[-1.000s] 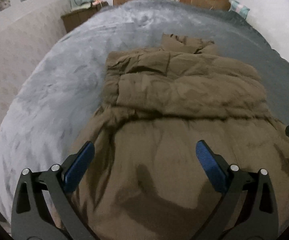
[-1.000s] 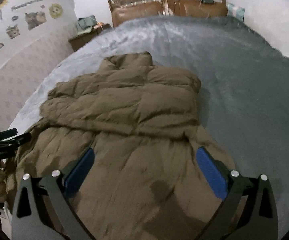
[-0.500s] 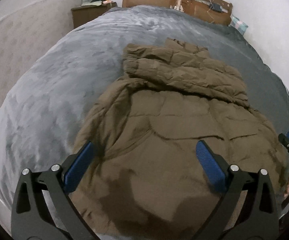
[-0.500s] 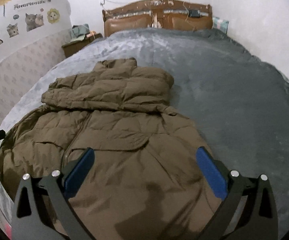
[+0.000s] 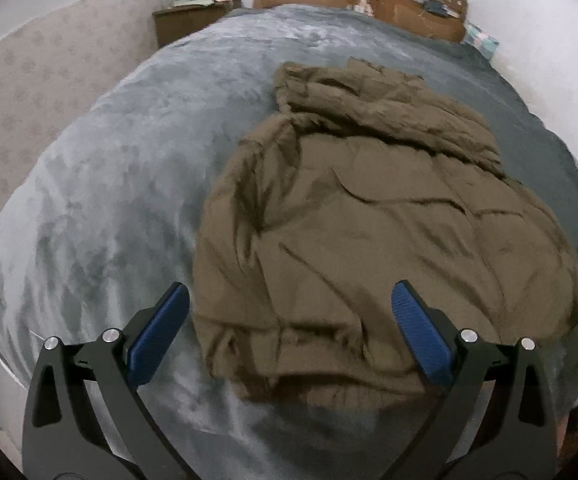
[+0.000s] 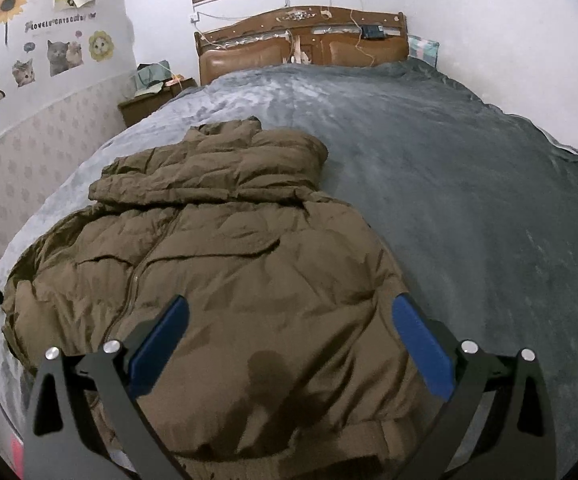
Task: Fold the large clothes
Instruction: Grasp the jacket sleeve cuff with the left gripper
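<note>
On the grey-blanketed bed (image 6: 469, 184), toward its near left edge: one brown puffer jacket (image 6: 225, 280), front up, zipper visible, sleeves folded across the chest, collar toward the wooden headboard (image 6: 301, 48). Left gripper (image 5: 289, 320) and right gripper (image 6: 289, 322): both spread wide, empty, poised over the jacket's hem.
</note>
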Motion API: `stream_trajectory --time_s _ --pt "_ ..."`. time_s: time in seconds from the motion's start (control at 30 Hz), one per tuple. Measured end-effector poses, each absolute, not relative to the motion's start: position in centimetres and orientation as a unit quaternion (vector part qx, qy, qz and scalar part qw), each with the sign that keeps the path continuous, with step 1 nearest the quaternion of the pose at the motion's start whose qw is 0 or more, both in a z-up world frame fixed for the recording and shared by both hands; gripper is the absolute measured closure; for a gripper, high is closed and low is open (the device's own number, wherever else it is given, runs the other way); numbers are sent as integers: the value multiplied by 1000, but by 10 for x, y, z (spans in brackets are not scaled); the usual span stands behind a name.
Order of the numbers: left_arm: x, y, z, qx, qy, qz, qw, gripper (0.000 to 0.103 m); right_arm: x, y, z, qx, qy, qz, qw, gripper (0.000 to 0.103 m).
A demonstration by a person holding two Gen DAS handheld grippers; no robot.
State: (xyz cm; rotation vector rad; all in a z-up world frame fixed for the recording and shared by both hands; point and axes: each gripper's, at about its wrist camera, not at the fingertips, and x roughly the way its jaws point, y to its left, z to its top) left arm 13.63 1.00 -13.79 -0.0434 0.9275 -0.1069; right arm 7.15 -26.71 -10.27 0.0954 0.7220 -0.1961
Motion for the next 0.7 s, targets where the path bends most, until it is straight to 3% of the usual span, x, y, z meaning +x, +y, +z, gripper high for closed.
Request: stream_trajectory --time_s 0.13,0.17,0.2,0.23,0.27,0.37,0.6,0.7 --pt "132 9 -156 -14 464 -53 884 3 66 -270 -107 53 355 -101 928 2" --pt "134 10 -160 -15 468 -48 882 9 65 -271 -108 56 355 -103 927 2" --pt "137 12 -165 -20 474 -45 879 18 64 -272 -109 57 356 -103 927 2" --pt "143 15 -174 -34 490 -48 870 45 63 -273 -110 59 358 -105 926 2" --pt "147 17 -179 -47 499 -55 864 59 62 -274 -111 59 358 -106 926 2" --pt "145 24 -185 -55 494 -63 866 73 59 -276 -110 59 356 -111 926 2" --pt "121 74 -190 -91 489 -58 866 78 55 -282 -110 64 352 -116 926 2" --pt "120 64 -192 -63 490 -47 868 73 56 -282 -118 59 360 -114 924 2"
